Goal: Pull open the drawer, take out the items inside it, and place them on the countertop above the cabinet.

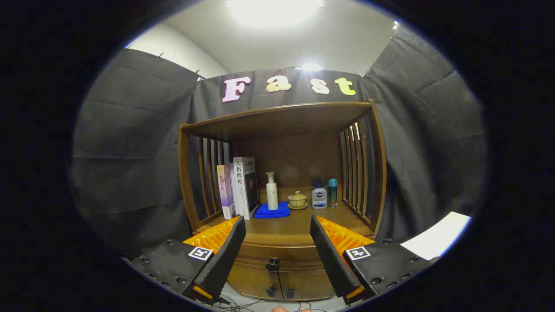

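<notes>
Well back from the closed drawer [274, 255], the claw [277, 227] hangs spread, holding nothing.

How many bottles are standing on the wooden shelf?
3. A tall cream pump bottle stands on the blue cloth beside the books. A small white bottle and a slim teal bottle stand together near the slatted side. None looks hidden.

Claw [277, 242] held wide open, nothing between fingers. Path to closed drawer [277, 255] unobstructed. Counter [295, 227] front left bare; rear taken by books [240, 187], blue cloth [272, 211], bottles [319, 196].
</notes>
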`<state>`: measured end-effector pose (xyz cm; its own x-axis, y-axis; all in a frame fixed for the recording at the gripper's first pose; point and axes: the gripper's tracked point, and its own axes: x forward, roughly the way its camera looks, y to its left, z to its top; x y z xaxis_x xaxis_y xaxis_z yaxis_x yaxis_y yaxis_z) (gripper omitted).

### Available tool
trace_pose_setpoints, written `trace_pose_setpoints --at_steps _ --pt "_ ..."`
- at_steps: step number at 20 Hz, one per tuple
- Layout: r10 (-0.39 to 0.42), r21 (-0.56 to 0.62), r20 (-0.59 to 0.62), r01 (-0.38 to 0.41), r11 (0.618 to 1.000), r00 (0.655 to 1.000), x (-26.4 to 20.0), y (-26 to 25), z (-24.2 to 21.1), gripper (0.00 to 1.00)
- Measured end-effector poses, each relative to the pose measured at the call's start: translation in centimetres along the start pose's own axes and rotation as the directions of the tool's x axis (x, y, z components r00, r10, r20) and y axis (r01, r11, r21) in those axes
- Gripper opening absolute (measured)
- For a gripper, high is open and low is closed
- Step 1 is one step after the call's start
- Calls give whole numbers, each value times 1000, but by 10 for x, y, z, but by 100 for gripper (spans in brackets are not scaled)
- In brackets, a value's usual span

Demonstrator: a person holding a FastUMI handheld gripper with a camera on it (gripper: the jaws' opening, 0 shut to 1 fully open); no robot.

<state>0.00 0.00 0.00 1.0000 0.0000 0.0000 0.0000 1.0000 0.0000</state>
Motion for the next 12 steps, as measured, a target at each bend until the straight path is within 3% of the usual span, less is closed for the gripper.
trace_pose_setpoints --at_steps 12 --pt "-6 -28 -26 5 1000 1000 9 -2 -12 95"
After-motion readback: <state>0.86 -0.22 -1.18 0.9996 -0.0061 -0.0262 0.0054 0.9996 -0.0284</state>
